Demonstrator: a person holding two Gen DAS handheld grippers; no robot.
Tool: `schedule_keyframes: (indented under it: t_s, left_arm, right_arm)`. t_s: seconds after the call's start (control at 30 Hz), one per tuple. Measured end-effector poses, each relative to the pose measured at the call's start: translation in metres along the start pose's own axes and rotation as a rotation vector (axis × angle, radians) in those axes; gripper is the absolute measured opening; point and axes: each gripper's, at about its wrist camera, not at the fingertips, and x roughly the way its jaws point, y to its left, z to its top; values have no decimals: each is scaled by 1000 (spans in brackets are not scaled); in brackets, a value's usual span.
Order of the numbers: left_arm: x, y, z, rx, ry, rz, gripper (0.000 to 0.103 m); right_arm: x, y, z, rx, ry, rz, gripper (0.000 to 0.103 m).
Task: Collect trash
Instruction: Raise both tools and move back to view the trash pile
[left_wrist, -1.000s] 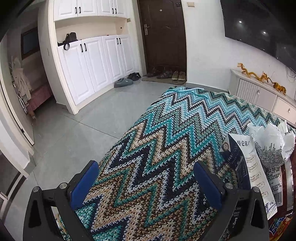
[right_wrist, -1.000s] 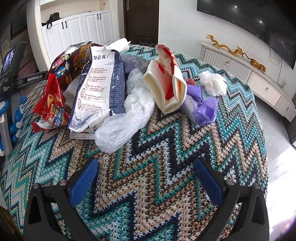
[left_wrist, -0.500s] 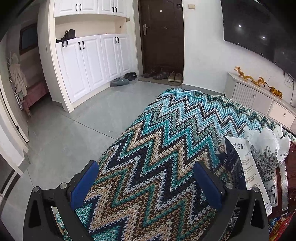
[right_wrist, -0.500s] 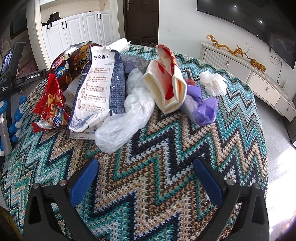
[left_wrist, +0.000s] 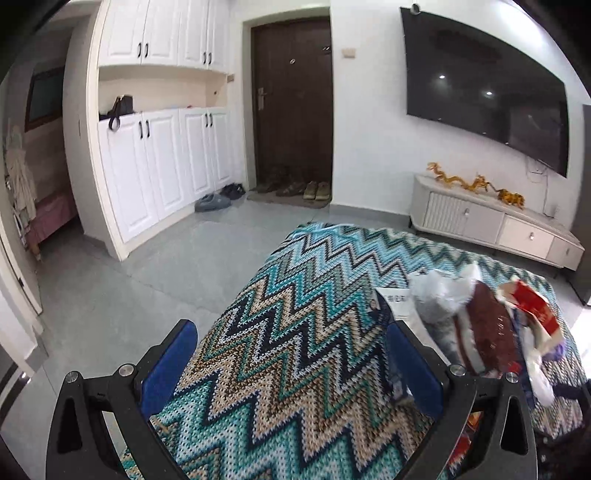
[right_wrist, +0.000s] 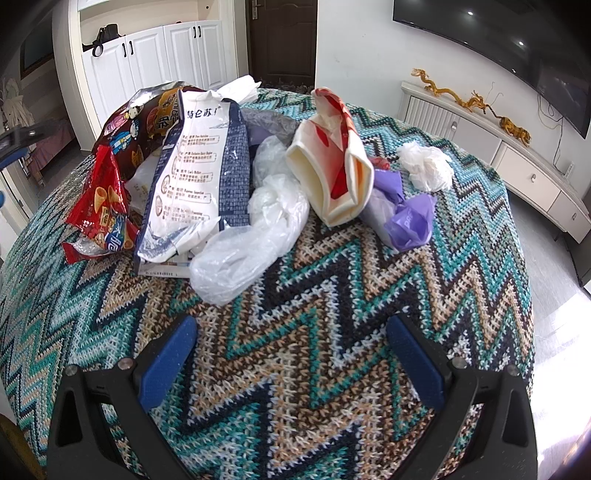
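trash all still on the bench

right gripper (right_wrist: 291, 362) spread wide, empty, low over the zigzag knit cloth (right_wrist: 332, 332) at frame bottom. left gripper (left_wrist: 291, 365) likewise spread, holding nothing. just above in the right view: clear plastic bag (right_wrist: 251, 236), white-and-blue packet (right_wrist: 199, 173), red snack bags (right_wrist: 103, 199) at left, cream-and-red carton (right_wrist: 332, 173), purple wrapper (right_wrist: 410, 221), white crumpled wad (right_wrist: 424, 166) at right. nothing collected yet, judging by the heap; no bin in sight.
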Motion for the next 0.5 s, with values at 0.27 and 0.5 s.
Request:
schedule_keyframes:
  t_s: [0.27,0.5]
  left_arm:
    - [-25,-20,-9,74,-19,-60,103]
    - [-58,-22,-13,107,-74,-70,103]
  right_arm:
    - [2,-1,2,0,13,1,103]
    - [-43,-5,17,32,-85,-116,103]
